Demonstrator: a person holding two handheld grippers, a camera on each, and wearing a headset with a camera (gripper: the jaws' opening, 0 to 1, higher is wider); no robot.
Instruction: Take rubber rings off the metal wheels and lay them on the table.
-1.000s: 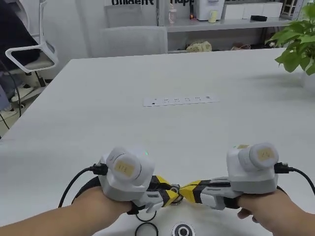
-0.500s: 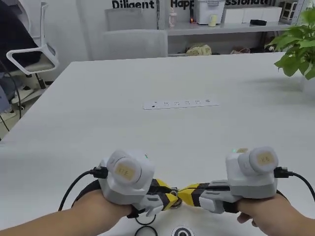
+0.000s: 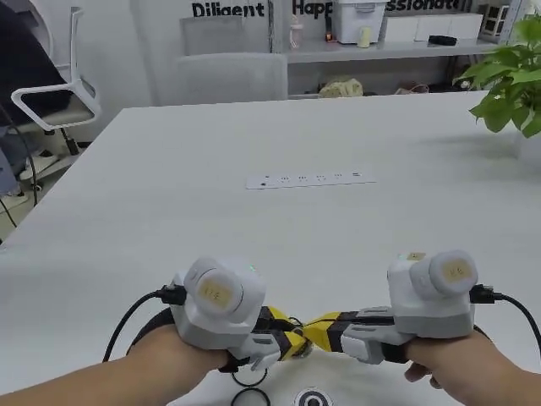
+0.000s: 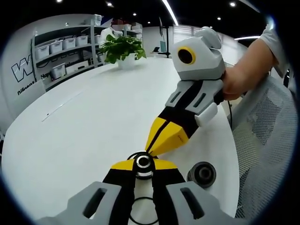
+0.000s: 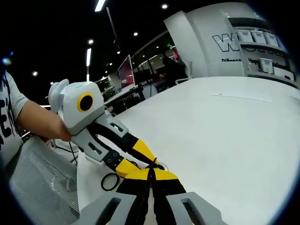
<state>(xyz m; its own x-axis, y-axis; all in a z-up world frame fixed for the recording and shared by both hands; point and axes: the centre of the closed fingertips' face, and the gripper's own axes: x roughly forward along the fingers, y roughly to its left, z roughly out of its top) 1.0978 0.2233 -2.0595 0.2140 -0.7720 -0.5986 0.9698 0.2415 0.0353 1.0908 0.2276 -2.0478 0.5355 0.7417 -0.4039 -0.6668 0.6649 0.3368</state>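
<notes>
Head view: the left gripper (image 3: pixel 292 342) and right gripper (image 3: pixel 314 331) meet tip to tip by the table's (image 3: pixel 254 127) near edge. A loose ring (image 3: pixel 251 396) and another wheel (image 3: pixel 312 397) lie just below.

Left gripper view: its jaws clamp a wheel (image 4: pixel 143 162).

Right gripper view: jaws almost closed, pinching that wheel's rubber ring (image 5: pixel 158 165). This looks like mid-peel. The next move is to pull the ring off outward, with bare tabletop ahead for laying it down.

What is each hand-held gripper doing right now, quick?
Left hand-held gripper: closed, holding a metal wheel.
Right hand-held gripper: closed, apparently pinching the rubber ring on that wheel.
</notes>
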